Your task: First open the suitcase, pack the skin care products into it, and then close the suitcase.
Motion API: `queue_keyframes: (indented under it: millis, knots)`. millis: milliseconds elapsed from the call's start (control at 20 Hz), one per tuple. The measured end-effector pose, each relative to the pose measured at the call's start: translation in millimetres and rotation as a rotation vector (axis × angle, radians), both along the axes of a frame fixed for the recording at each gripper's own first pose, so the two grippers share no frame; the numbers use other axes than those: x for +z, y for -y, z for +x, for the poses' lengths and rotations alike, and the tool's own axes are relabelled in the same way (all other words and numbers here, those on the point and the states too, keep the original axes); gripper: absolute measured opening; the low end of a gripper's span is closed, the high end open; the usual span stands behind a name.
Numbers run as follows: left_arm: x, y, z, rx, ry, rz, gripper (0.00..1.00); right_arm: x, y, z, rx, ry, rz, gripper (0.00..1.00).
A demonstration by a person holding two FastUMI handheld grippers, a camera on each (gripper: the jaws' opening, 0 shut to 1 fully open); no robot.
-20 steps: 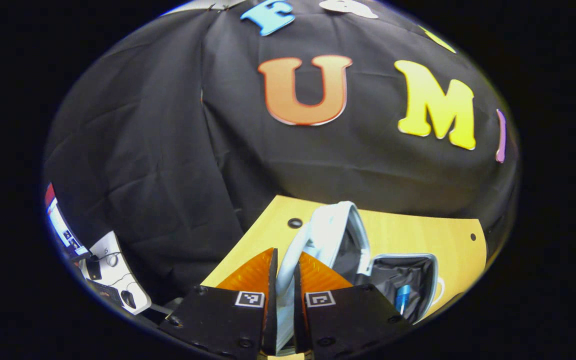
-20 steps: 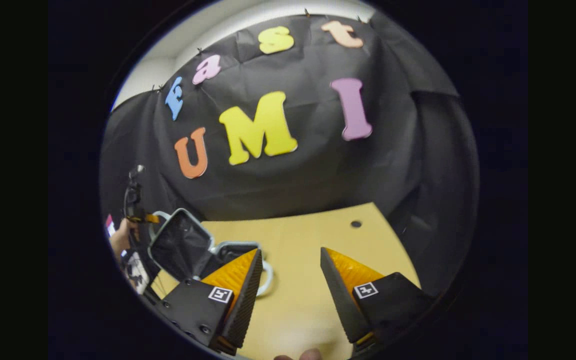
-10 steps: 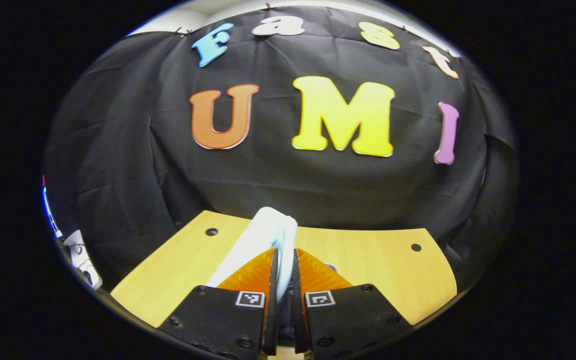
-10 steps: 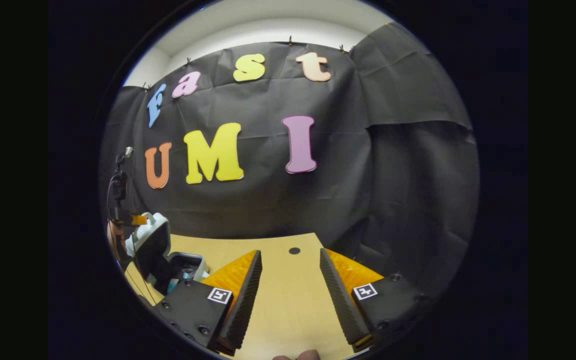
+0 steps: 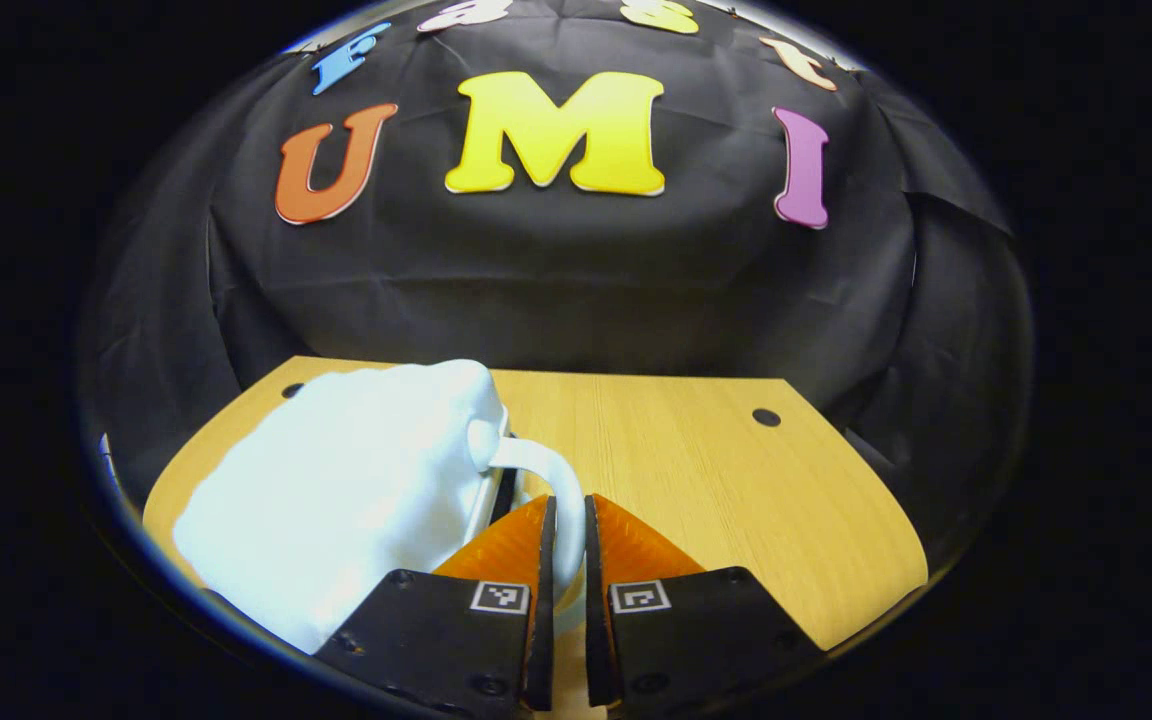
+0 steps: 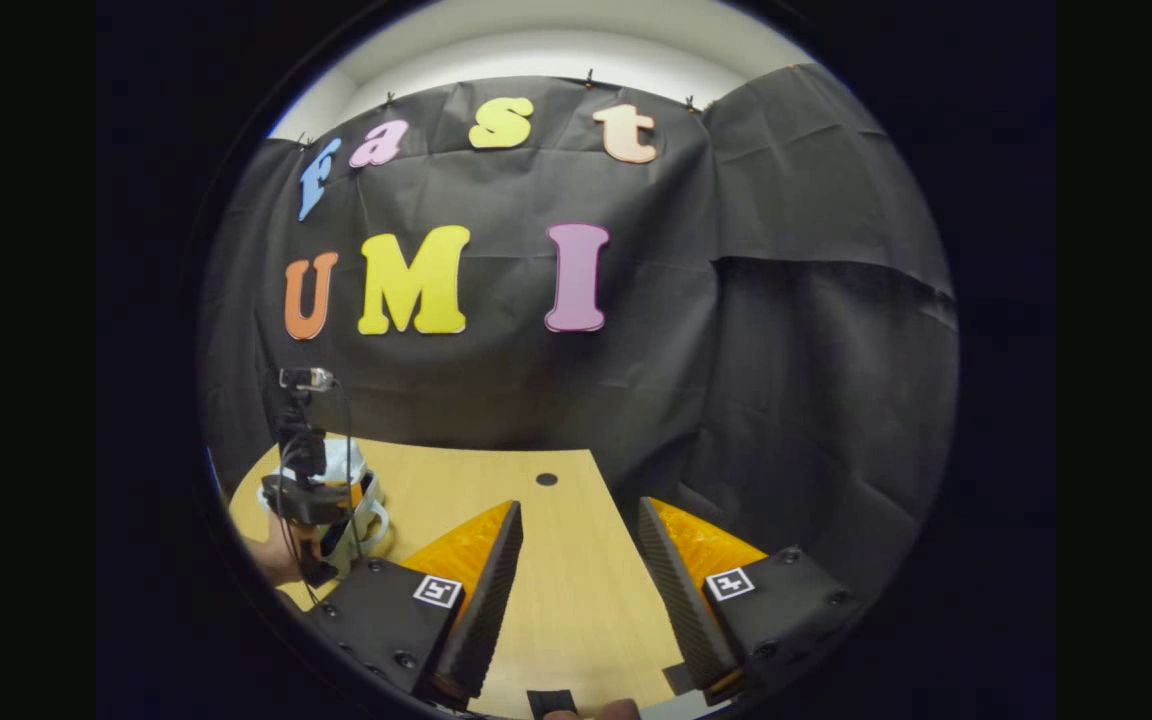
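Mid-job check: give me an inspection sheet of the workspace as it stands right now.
Surface: wooden table, two round holes in it, otherwise bare.
Job's things: white suitcase lies shut on the table; skin care products not seen.
Clutter: nothing seen.
Grippers: left gripper shut on the suitcase handle; right gripper open, empty, above bare table. The left gripper and the hand holding it also appear in the right gripper view.
Cables: a thin cable runs down the left gripper.
Surroundings: black cloth wall, pale ceiling above it.
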State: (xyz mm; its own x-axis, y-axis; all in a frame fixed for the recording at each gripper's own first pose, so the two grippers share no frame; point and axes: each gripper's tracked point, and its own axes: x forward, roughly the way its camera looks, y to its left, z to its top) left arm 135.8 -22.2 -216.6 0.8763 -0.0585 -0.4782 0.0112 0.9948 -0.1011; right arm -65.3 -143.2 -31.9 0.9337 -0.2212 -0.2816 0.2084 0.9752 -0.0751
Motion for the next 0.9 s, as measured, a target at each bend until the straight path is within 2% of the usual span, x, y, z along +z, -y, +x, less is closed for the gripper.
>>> queue_keyframes:
  millis: [250,550,700,800,900]
  knots:
    - [-23.8,8.1,6.3,0.009,0.003,-0.002,0.16,-1.1,-3.9,-3.9,0.006,-0.019,-0.017,0.71]
    - [-49.7,15.9,6.3,0.011,-0.024,0.082,0.16,2.4,-13.7,-5.7,0.029,-0.013,-0.048,0.7]
    - [-55.3,18.9,4.3,0.016,0.0,0.14,0.17,1.8,-12.6,-9.4,0.027,-0.014,-0.053,0.69]
    - [-47.8,24.5,6.1,-0.011,0.033,0.118,0.2,4.4,-15.7,-7.5,0.026,-0.007,-0.041,0.69]
    - [-23.2,29.5,8.6,-0.027,0.098,0.063,0.29,2.0,-19.4,-4.3,0.034,-0.001,-0.04,0.69]
